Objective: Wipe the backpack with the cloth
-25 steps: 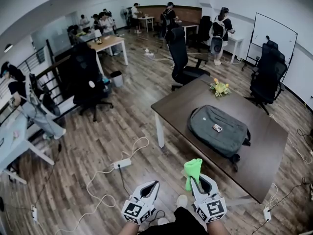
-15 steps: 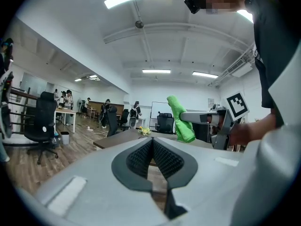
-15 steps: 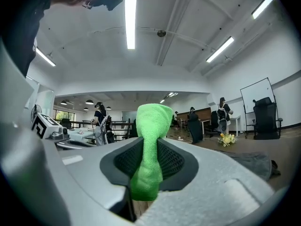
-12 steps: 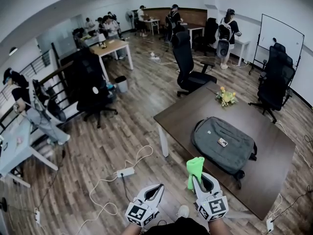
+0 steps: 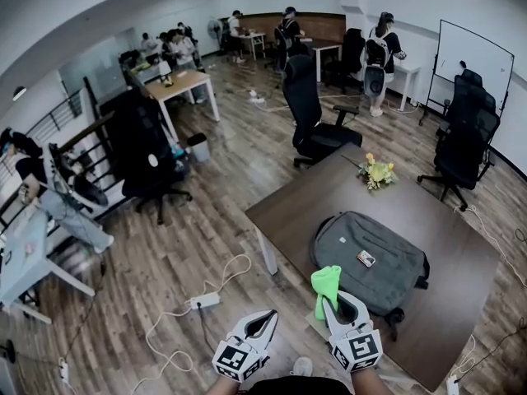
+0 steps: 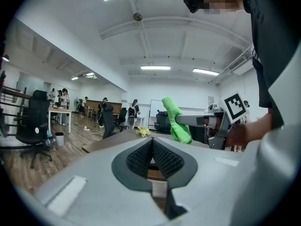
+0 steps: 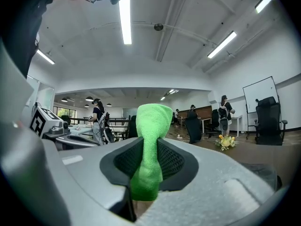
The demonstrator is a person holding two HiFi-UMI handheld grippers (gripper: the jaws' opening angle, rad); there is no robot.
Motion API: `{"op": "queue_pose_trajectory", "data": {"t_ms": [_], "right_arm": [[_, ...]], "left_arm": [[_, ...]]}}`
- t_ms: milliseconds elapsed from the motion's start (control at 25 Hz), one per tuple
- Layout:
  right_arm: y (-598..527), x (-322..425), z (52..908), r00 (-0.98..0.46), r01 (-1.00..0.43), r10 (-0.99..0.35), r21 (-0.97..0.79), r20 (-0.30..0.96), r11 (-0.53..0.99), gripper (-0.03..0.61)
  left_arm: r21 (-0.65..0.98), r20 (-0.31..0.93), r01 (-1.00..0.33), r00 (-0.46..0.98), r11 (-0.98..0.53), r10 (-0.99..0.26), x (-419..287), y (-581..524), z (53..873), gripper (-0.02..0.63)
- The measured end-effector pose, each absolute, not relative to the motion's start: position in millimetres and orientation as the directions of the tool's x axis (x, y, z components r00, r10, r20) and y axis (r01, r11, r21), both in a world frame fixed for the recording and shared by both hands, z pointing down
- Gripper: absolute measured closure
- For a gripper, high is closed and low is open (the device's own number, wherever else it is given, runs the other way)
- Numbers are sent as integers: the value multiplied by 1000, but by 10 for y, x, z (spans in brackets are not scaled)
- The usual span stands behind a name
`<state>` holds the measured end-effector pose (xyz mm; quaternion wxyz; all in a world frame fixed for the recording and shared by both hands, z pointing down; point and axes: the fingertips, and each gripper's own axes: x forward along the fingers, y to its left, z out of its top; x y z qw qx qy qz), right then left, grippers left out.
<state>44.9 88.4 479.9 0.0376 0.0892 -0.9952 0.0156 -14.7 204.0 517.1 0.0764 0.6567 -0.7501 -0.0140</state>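
The right tongs clenched a bright green cloth, held near the flat grey fabric backpack on the dark wooden tabletop; the left tongs were pressed together, empty

We see a big room with a brown wooden floor and white walls. Long lights shine on the white ceiling. A dark brown desk stands at 4 o'clock, with yellow flowers at its far end. A black chair is at 12 o'clock. A whiteboard is at 2 o'clock, with more black chairs near it. At 11 o'clock is a light wooden table, with a small bin near it. A white power strip lies on the floor at 7 o'clock. People stand far away at 12 o'clock.
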Motion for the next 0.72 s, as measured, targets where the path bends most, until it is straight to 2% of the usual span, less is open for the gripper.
{"op": "queue_pose_trajectory", "data": {"t_ms": [200,440,720], "right_arm": [[549,477,4783,-980,-185,-183,-20,78,983,488],[73,571,4812,-964,-257,-254,-25,74,966,488],[-150,528,4929,-953,-297,-293,-51,78,953,488]], "left_arm": [[83,116,-988,-120,130,-986,-181,1682,5167,595],[56,129,-990,-121,129,-984,-276,1344,5069,595],[47,129,-998,-41,47,-991,-297,968,5169,595]]}}
